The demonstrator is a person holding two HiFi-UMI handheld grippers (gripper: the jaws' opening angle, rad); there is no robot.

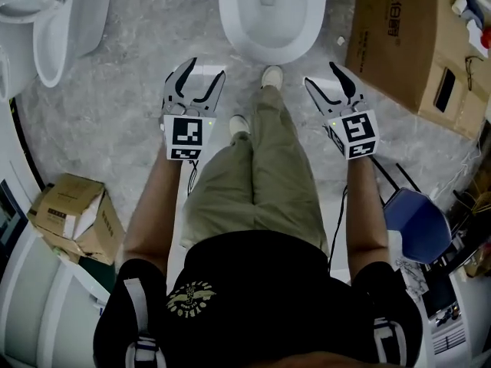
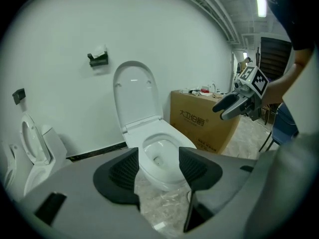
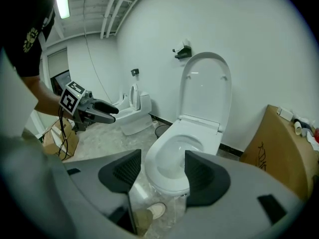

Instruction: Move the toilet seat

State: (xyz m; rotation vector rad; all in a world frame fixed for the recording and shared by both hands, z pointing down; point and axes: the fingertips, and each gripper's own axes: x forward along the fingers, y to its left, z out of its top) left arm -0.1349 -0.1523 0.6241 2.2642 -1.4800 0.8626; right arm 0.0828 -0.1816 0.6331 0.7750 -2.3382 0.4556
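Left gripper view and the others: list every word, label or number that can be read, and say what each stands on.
"大卫伯爵": on the cardboard box.
Smaller print on the box: too small to read.
Lettering on the shirt emblem: too blurred to read.

Bare white room with a grey marbled floor (image 1: 115,121). A plain white wall (image 2: 55,29) rises at the far side, with a dark skirting strip (image 2: 97,151) along its foot and a small black holder (image 2: 98,59) fixed high on it. A white toilet (image 1: 54,21) stands in the far left corner. At the far right sits a large brown cardboard box (image 1: 399,44) with small bottles (image 1: 460,6) on top. A smaller open cardboard box (image 1: 77,213) lies near left, and a blue chair (image 1: 414,221) stands near right. Overhead, a lit tube light (image 3: 62,1) and white pipes (image 3: 112,9) cross the ceiling.
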